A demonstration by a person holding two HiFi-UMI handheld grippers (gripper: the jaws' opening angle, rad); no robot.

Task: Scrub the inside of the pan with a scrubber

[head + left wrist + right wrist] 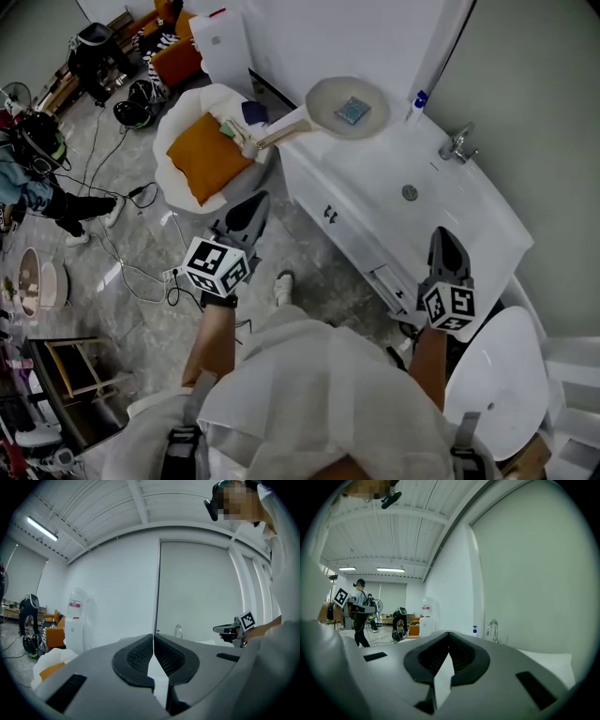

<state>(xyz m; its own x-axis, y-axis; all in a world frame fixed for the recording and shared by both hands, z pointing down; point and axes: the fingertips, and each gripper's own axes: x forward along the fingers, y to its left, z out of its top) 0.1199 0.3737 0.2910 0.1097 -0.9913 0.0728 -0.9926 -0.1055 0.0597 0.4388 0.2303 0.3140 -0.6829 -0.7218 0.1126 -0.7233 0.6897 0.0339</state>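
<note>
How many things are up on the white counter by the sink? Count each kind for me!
pan: 1
blue scrubber, lying inside the pan: 1
bottle with a blue cap: 1
tap: 1
Total: 4

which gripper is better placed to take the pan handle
Left, probably: the left gripper is nearer the pan handle, which points its way. The right gripper is farther along the counter. Both are shut and empty.
</note>
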